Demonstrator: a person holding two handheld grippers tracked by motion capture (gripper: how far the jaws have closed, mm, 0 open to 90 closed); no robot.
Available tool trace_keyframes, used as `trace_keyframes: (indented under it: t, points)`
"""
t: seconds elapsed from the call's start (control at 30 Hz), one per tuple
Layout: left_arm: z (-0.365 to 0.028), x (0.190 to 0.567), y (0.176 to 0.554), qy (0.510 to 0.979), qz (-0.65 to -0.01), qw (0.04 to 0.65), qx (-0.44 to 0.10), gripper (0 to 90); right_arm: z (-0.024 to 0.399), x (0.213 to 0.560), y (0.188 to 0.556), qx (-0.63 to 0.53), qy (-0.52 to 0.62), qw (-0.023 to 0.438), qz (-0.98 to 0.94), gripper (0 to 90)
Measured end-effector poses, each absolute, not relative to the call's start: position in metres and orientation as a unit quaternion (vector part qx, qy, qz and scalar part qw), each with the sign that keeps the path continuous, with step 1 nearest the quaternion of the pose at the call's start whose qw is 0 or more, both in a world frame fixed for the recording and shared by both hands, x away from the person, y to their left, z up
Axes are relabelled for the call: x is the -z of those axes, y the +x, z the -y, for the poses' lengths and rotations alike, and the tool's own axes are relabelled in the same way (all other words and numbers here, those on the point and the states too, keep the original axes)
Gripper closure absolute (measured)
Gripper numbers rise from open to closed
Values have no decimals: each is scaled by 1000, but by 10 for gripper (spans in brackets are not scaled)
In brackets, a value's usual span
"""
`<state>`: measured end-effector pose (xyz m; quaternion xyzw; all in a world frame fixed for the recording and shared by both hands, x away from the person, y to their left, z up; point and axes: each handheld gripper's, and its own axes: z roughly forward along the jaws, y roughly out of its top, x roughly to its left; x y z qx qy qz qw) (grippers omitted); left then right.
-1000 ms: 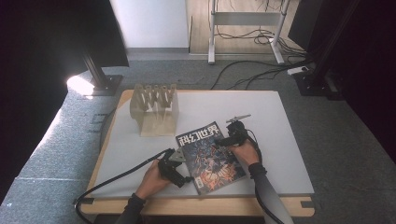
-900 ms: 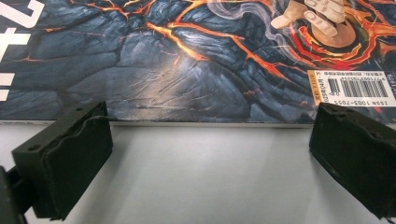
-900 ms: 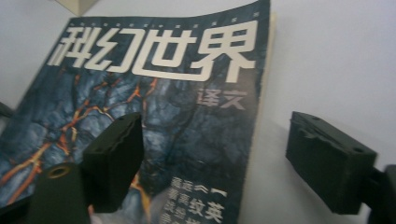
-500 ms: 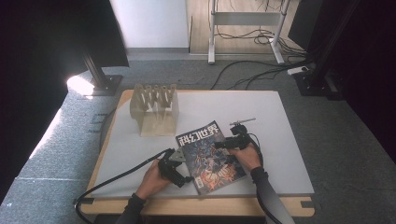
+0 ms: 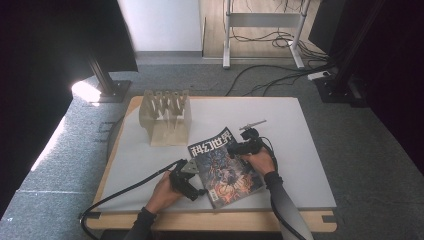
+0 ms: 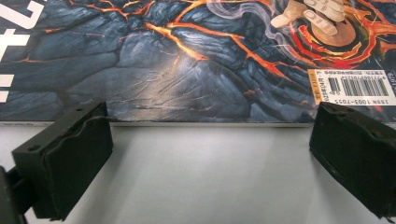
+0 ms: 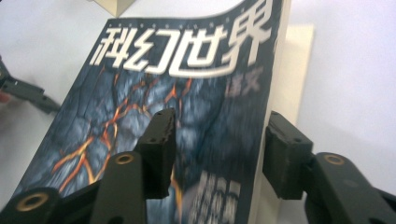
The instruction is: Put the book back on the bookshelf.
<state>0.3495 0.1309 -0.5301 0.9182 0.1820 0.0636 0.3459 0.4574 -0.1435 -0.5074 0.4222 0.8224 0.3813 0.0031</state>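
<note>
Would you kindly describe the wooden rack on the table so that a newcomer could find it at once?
Start at the white table and look to its far left corner. There stands the wooden rack, a pale block with a row of upright slats on top. Unlike the dark, flat magazine lying nearer the person, it is light, tall and plain, with no print on it.

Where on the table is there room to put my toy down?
The table is bare to the right of the magazine, and along the back edge beside the wooden rack. Around the magazine it's crowded: both grippers sit at its sides.
</note>
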Motion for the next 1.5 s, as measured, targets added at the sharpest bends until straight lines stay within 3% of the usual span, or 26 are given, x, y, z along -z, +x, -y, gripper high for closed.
trace_keyframes:
  t: [0.13,0.3,0.6,0.87,1.5]
  points:
    - [-131,530,349,918,-183,347,-64,0,144,498,455,-394,400,11,-827,683]
    - [-131,530,349,917,-184,347,-64,0,144,484,443,-392,376,18,-840,791]
    - [-132,529,347,917,-196,340,-67,0,134,457,426,-398,345,43,-849,809]
    - [-146,526,354,903,-250,346,-55,0,127,432,411,-417,324,67,-847,813]
    - [-143,514,392,861,-286,420,14,2,126,392,392,-446,295,90,-840,814]
